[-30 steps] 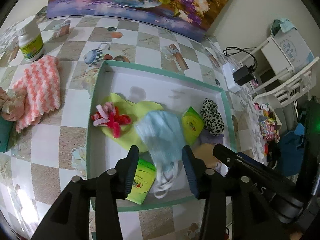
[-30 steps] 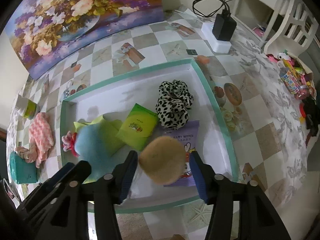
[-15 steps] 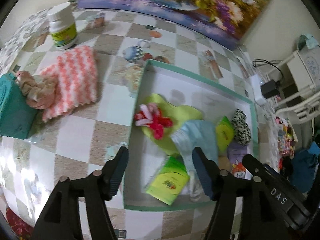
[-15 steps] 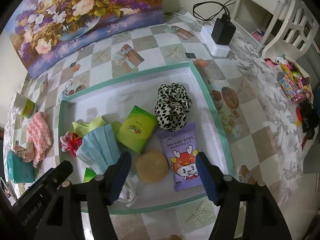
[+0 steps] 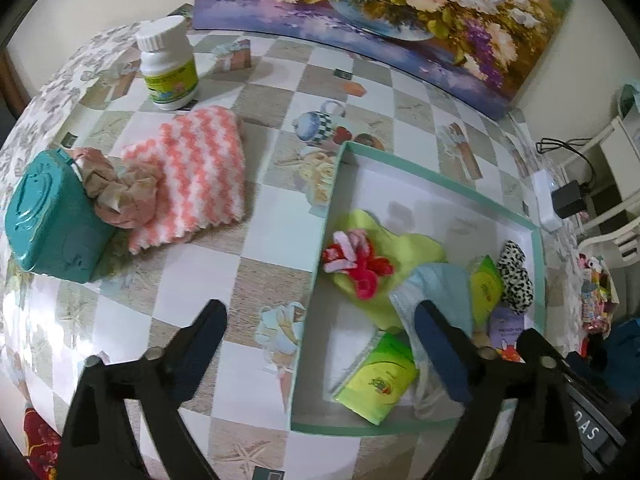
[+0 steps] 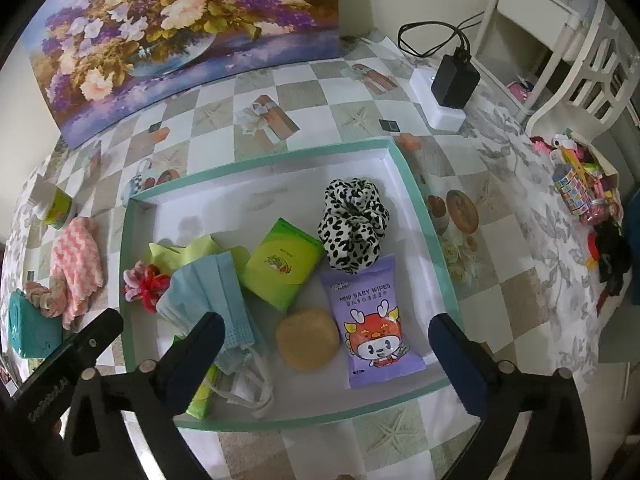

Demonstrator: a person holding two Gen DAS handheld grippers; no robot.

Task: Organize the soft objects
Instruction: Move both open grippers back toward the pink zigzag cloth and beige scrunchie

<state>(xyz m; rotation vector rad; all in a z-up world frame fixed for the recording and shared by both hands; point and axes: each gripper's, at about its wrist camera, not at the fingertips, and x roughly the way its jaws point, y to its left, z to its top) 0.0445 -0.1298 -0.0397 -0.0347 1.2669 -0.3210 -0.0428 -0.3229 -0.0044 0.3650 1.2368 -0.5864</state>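
Note:
A white tray with a teal rim (image 6: 412, 176) (image 5: 320, 264) holds a blue face mask (image 6: 208, 296) (image 5: 444, 292), a tan round sponge (image 6: 307, 338), purple baby wipes (image 6: 374, 320), a leopard scrunchie (image 6: 352, 226), green tissue packs (image 6: 284, 268) (image 5: 378, 376), a yellow-green cloth (image 5: 384, 248) and a red-pink hair tie (image 5: 354, 260). Left of the tray lie a pink-white striped cloth (image 5: 196, 172) and a beige scrunchie (image 5: 116, 192). My left gripper (image 5: 320, 344) is open and empty over the tray's left edge. My right gripper (image 6: 326, 356) is open and empty above the tray's front.
A teal box (image 5: 48, 220) and a white pill bottle (image 5: 168, 68) stand at the left. A flower painting (image 5: 380, 8) leans at the back. A charger on a white power strip (image 6: 452, 88) sits at the back right, white chairs (image 6: 580, 72) beyond the table.
The right gripper opened and let the tan sponge drop into the tray. The left gripper opened, released the blue mask, and swung left toward the striped cloth.

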